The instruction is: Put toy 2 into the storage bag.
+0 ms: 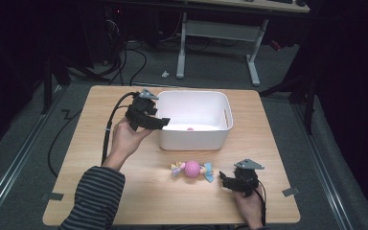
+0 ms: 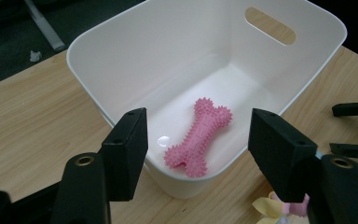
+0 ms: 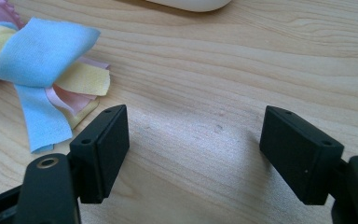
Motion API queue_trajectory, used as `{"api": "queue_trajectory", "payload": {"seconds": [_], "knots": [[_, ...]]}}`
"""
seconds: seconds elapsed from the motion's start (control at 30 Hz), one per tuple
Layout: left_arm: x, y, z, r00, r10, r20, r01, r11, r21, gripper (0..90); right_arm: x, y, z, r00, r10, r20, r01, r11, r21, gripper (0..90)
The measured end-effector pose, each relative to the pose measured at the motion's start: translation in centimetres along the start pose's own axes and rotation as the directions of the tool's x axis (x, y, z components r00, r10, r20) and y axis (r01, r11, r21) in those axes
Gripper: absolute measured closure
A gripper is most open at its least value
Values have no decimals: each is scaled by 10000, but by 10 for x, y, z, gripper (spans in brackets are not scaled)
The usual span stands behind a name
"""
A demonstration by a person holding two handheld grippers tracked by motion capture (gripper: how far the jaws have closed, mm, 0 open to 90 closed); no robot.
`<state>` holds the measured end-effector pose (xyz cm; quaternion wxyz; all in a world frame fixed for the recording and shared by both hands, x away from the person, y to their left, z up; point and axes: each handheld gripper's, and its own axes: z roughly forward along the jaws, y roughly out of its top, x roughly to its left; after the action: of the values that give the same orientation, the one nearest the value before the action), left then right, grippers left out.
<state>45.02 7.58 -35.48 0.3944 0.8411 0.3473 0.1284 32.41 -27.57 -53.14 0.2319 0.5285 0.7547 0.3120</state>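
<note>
A pink spiky bone toy (image 2: 199, 137) lies on the floor of a white bin (image 2: 121, 60); in the high view the bone (image 1: 189, 128) is a small pink spot inside the bin (image 1: 191, 143). My left gripper (image 1: 165, 122) hovers at the bin's left rim, open (image 2: 198, 119), with nothing between its jaws. A pink ball toy with pastel ribbon tails (image 1: 191, 169) rests on the table in front of the bin. My right gripper (image 1: 224, 180) sits low just right of it, open (image 3: 193, 121) over bare wood, and the blue and yellow ribbons (image 3: 42, 60) lie to its left.
The wooden table (image 1: 124, 191) carries the bin at its middle back. The bin has a slot handle (image 2: 269, 25) in its far wall. Beyond the table stand a desk's white legs (image 1: 181, 48), with cables (image 1: 134, 57) on the grey floor.
</note>
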Motion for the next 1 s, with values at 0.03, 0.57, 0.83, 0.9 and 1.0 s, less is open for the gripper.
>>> {"api": "queue_trajectory", "payload": {"seconds": [0.03,0.57,0.83,0.9,1.0], "knots": [[1,-3,-3,10000,-65,-1,65,10000,-50,380,0,0,0,10000,2,2,-2,10000,-1,241],[14,-39,-47,9963,-776,-371,739,9929,-934,363,0,0,0,10000,24,20,-24,10000,22,241],[14,-53,-58,9951,-925,-354,882,9902,-1084,361,0,0,0,10000,33,26,-33,10000,20,241],[15,-57,-59,9948,-939,-400,892,9902,-1073,360,0,0,0,10000,32,27,-32,10000,20,241],[16,-63,-61,9935,-1032,-483,975,9893,-1086,360,0,0,0,10000,25,33,-25,10000,12,241]]}}
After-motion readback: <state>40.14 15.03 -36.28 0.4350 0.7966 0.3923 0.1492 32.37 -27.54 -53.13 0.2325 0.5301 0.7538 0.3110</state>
